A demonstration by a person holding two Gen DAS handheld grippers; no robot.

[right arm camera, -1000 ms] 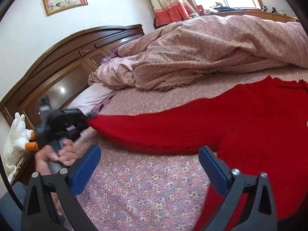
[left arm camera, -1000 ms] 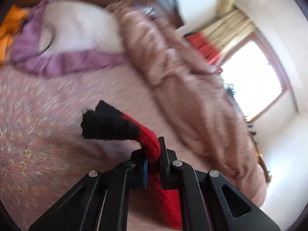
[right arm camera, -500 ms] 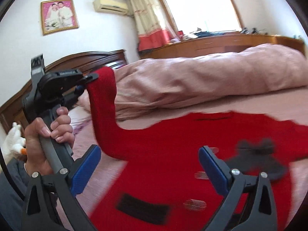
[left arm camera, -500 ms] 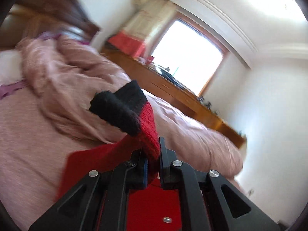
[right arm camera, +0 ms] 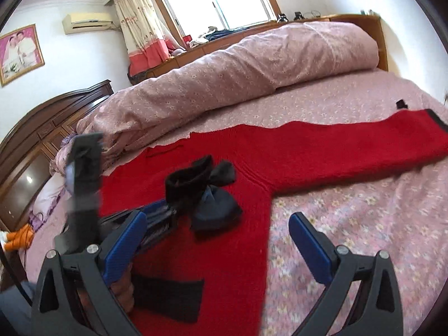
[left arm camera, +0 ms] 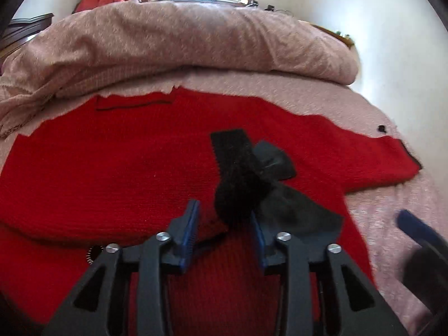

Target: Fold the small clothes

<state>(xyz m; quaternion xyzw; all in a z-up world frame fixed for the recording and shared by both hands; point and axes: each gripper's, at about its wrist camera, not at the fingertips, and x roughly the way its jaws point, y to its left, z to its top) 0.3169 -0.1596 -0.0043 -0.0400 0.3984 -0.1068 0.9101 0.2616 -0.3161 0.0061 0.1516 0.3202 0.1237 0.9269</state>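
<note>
Red sweater (right arm camera: 196, 252) is lying flat on the bedsheet (right arm camera: 350, 224), one sleeve folded across its chest, black cuff (left arm camera: 235, 173) resting beside the bow (left arm camera: 280, 196). Left gripper (left arm camera: 225, 232) is sitting spread, cuff between the jaws but not pinched. Right gripper (right arm camera: 218, 240) is hovering spread, holding nothing, just beside the sweater's right edge. Judging next: right sleeve (right arm camera: 364, 148) needing the mirror fold, pinching at its cuff

The left gripper (left arm camera: 225, 225), previously clamped on the black cuff (left arm camera: 233, 176), now stands open. The sleeve has been folded across the red sweater (left arm camera: 112, 168).
</note>
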